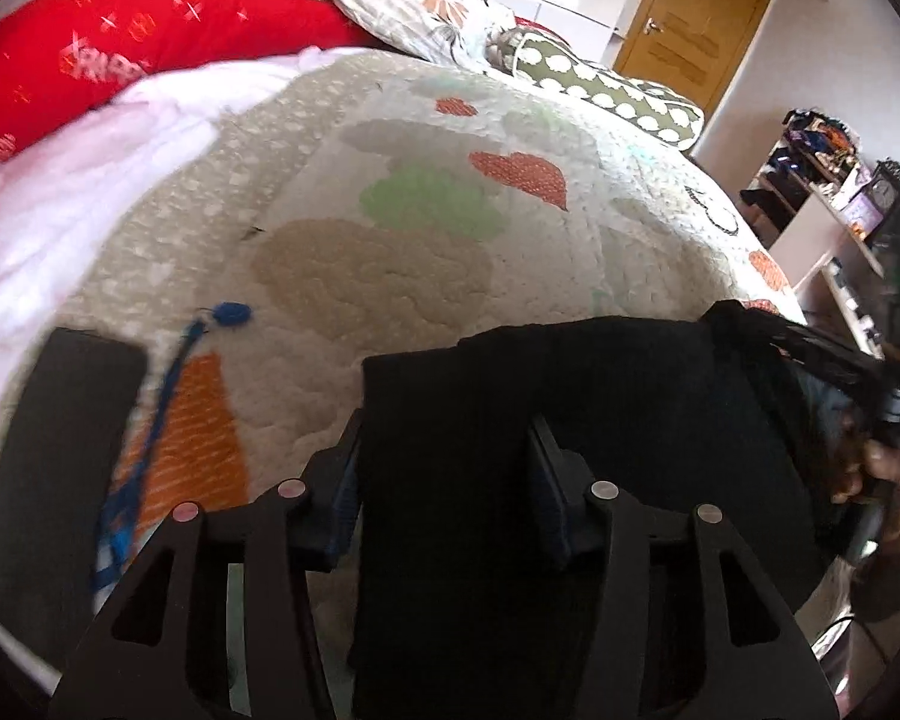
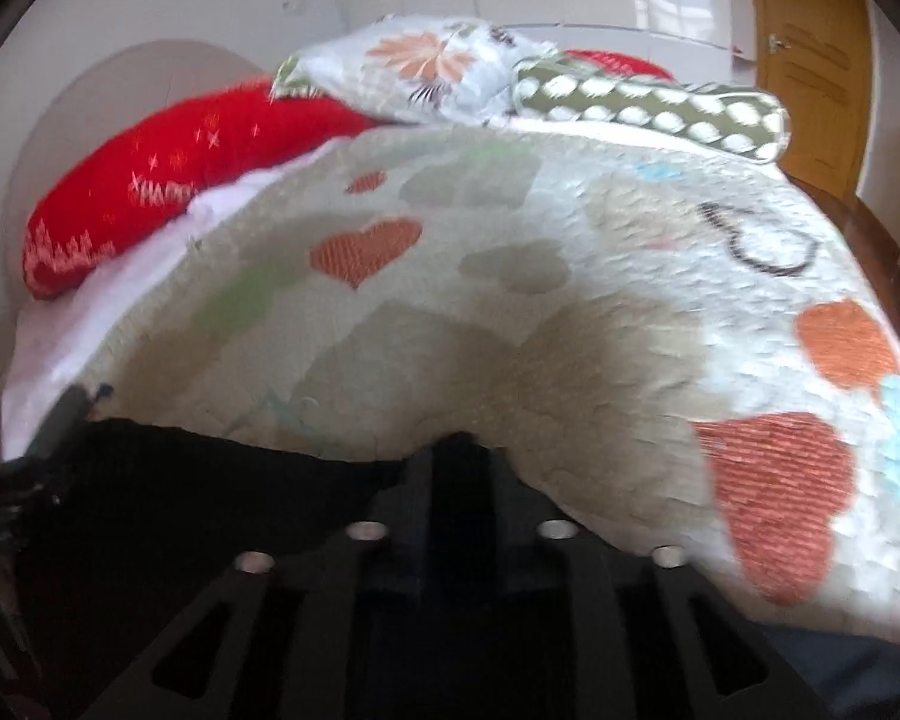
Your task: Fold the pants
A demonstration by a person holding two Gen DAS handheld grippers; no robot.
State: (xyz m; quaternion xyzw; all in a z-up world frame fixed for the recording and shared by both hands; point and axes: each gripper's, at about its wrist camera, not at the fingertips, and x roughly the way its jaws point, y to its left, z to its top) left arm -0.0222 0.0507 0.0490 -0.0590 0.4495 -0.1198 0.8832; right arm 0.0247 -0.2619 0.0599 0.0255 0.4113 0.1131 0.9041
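The black, soft cloth pants (image 1: 570, 420) look limp and light, best pinched at a folded edge. The left gripper (image 1: 444, 450) has its fingers half-spread with cloth between; whether the right gripper (image 2: 459, 468) grips, I cannot tell.

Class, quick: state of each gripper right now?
Left gripper: jaws apart, black fabric pants between them; grip cannot be told.
Right gripper: blurred, cannot be told.
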